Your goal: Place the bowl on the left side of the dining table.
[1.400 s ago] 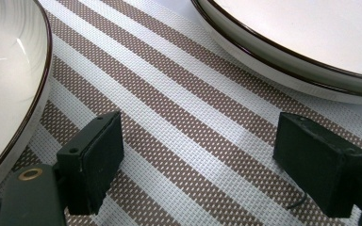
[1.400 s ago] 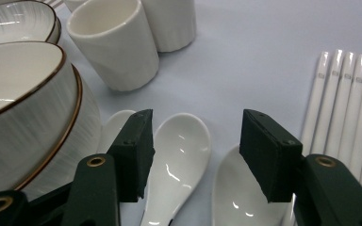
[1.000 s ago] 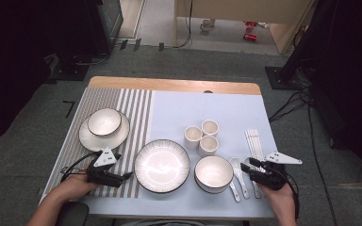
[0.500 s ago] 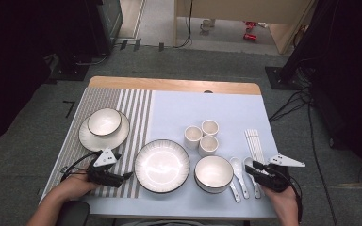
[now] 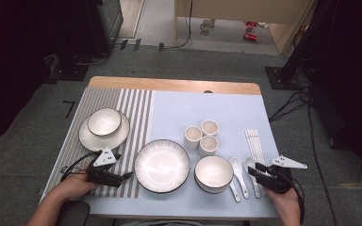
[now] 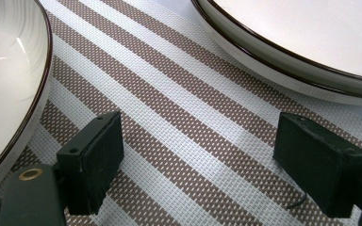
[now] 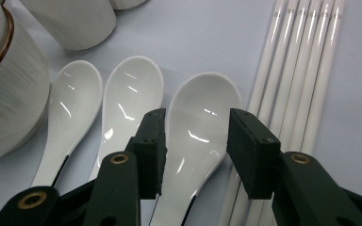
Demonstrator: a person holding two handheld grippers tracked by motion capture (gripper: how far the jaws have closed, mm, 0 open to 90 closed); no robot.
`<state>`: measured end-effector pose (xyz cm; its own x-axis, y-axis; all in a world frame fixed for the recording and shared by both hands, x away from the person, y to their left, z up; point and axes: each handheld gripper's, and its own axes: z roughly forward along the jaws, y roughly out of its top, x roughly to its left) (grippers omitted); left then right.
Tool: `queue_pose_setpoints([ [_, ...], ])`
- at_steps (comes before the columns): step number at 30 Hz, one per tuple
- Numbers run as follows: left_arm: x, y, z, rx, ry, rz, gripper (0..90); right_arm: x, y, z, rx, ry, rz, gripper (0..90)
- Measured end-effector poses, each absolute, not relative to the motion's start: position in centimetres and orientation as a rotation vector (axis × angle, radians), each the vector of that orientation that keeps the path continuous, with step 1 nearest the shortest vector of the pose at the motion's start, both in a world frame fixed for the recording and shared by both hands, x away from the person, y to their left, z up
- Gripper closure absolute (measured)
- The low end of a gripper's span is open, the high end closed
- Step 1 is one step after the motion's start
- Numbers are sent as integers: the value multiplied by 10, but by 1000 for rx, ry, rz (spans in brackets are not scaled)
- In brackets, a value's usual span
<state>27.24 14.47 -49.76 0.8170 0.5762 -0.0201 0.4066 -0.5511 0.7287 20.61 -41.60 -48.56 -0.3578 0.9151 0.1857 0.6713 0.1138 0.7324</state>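
The right gripper [image 7: 195,150] straddles a white spoon [image 7: 200,117] – jaws narrowed, just closing, pads not clearly pressing. The left gripper [image 6: 198,160] gapes wide over the striped mat [image 6: 179,108].

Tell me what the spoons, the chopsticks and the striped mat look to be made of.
Spoons: likely glazed white ceramic, glossy with sharp highlights. Chopsticks: smooth white sticks with a long glint, plastic or ceramic; hard to tell. Striped mat: woven synthetic mesh by its look, matte, with a visible grid weave in brown and white bands.

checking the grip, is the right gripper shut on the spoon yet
Not yet: right gripper is open, its pads straddling the rightmost spoon with gaps showing both sides.
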Motion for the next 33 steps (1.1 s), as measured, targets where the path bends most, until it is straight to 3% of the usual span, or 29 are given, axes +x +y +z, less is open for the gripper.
queue_pose_setpoints([
  [33,272,145,-498,2230,718,284,165,205,-412,-489,1573,2090,1028,541],
])
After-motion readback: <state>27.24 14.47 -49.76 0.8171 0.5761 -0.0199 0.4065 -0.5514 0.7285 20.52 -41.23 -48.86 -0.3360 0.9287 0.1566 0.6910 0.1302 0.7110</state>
